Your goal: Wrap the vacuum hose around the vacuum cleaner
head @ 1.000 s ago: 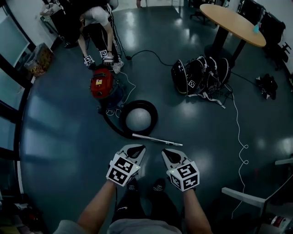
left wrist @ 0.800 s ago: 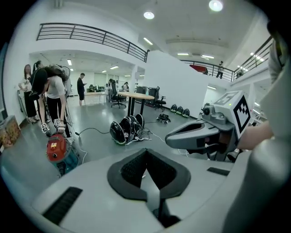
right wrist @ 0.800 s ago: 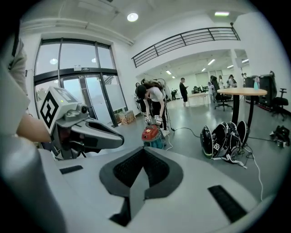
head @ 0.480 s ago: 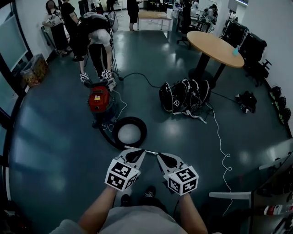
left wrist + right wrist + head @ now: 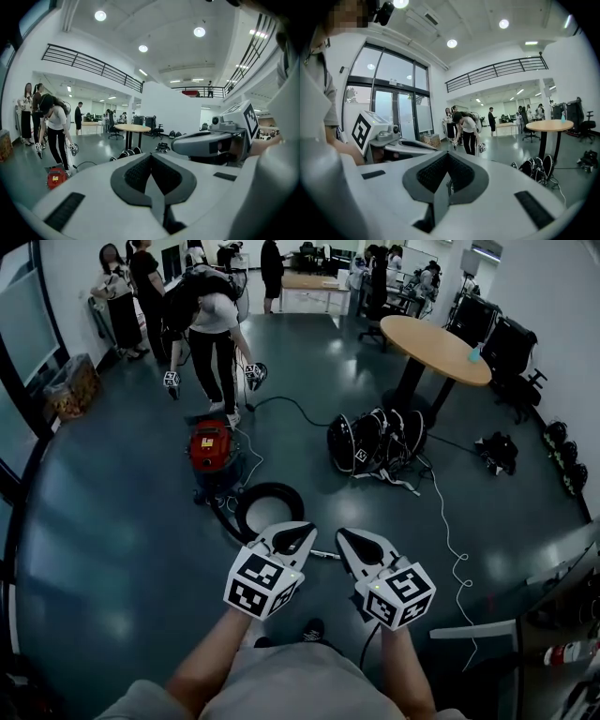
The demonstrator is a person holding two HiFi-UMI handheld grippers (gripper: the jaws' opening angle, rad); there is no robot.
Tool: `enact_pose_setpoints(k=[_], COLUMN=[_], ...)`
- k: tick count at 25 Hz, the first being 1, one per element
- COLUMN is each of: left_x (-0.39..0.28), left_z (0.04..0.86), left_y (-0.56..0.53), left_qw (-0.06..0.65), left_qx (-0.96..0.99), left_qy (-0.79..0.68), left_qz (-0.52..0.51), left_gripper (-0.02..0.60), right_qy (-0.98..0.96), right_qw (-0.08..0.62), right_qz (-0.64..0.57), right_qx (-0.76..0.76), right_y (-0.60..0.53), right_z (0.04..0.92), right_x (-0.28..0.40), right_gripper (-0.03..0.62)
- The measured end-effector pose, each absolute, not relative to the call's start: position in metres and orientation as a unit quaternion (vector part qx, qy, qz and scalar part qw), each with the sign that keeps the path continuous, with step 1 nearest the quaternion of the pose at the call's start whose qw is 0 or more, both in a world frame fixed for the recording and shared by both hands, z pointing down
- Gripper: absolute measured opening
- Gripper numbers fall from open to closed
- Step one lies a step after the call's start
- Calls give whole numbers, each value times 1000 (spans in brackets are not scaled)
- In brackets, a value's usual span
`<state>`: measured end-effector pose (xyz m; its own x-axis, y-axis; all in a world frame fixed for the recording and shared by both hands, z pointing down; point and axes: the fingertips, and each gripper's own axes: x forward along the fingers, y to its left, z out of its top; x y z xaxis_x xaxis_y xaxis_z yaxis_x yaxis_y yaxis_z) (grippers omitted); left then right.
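Two grippers held low in front of the person, both claws closed with nothing between them: left gripper [image 5: 298,537] and right gripper [image 5: 350,542] side by side, apart, tips pointing forward over the dark floor [image 5: 112,549]. The gripper views confirm it, with pads meeting and no object in either. Red vacuum cleaner [image 5: 209,448] stands on the floor ahead and slightly left, well beyond the tips. Its black vacuum hose [image 5: 270,487] lies in a loose loop on the floor between cleaner and grippers, not wrapped around the body. The metal wand [image 5: 323,554] pokes out between the two grippers, both ends covered by them. Only container seen is a box [image 5: 70,385] by the left glass wall with mixed colourful stuff inside; contents too small to name. A pile of black bags [image 5: 375,442] with marker tags sits right of the cleaner, near the round table [image 5: 436,345], which has a small bluish bottle [image 5: 473,354] near its edge. A white cable [image 5: 448,531] snakes along the floor on the right. Another person [image 5: 214,329] bends over just behind the cleaner with a gripper in each hand. The hose-to-cleaner joint is dark and hard to make out.
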<state>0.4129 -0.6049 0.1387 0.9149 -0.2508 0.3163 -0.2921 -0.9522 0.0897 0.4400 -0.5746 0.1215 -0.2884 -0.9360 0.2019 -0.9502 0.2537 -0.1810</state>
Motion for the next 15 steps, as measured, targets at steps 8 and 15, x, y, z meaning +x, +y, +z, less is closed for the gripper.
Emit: enact_pose_setpoints(k=[8, 15], left_x=[414, 416], left_z=[124, 123], left_y=[-594, -589], left_qw=[65, 59], left_qx=[980, 983], left_qy=[-127, -120], left_qz=[137, 126], left_gripper=[8, 8], right_qy=[-789, -789], right_qw=[7, -4], right_qz=[121, 121], right_qx=[602, 603], right_y=[-566, -563], right_z=[101, 102], right_x=[435, 435], right_gripper=[3, 3])
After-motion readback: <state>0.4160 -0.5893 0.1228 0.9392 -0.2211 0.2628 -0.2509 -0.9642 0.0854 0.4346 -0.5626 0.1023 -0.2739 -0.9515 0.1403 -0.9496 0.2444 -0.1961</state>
